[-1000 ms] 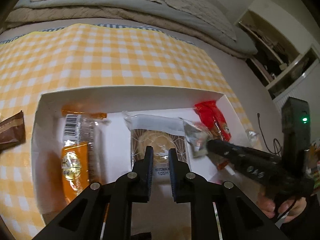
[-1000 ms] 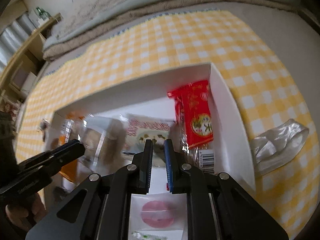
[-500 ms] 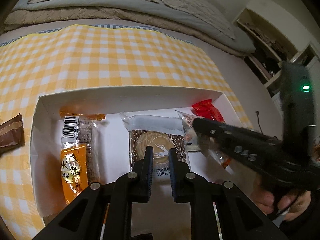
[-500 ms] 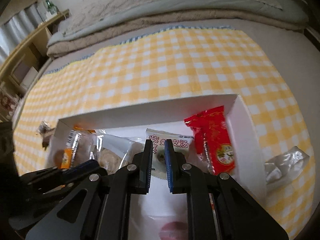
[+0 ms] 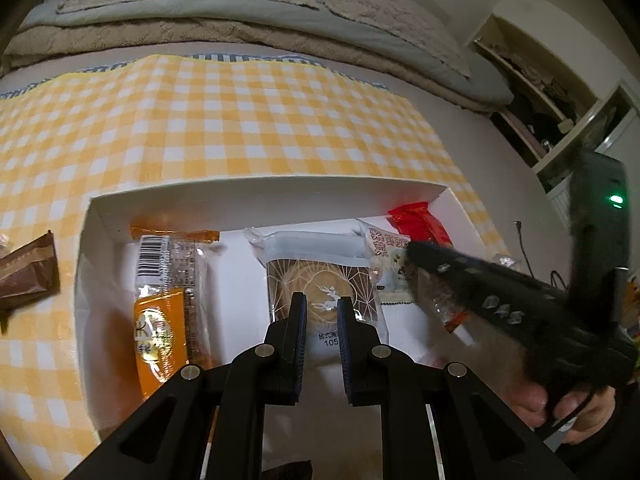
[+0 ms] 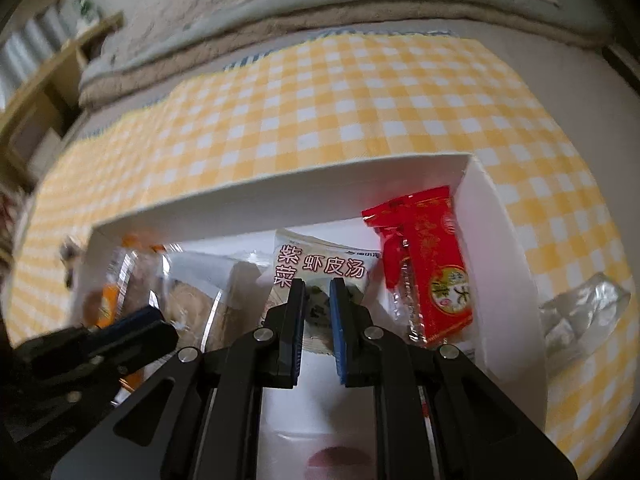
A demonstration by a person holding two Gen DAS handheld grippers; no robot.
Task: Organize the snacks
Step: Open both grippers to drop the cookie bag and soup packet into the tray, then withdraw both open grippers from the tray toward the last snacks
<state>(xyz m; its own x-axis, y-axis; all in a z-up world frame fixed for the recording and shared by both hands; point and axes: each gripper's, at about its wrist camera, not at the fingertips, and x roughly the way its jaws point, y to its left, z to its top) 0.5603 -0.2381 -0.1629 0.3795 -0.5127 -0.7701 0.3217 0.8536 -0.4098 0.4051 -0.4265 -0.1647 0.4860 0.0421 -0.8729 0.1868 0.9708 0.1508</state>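
Four wrapped snacks lie flat side by side in a white box (image 5: 280, 196): orange bar (image 5: 168, 300), brown pastry (image 5: 320, 280), white soup packet (image 6: 320, 268), red packet (image 6: 428, 264).

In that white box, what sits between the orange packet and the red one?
Two packets: a clear-wrapped brown pastry beside the orange packet, then a white soup packet next to the red packet. Both wrist views show it.

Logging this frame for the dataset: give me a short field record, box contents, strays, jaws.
container: white box on yellow checked cloth
in box, left to right: orange packet; brown-label pastry; white soup sachet; red packet
outside box: brown wrapper at left; clear wrapper at right
left gripper: jaws shut, nothing held
right gripper: jaws shut, nothing held
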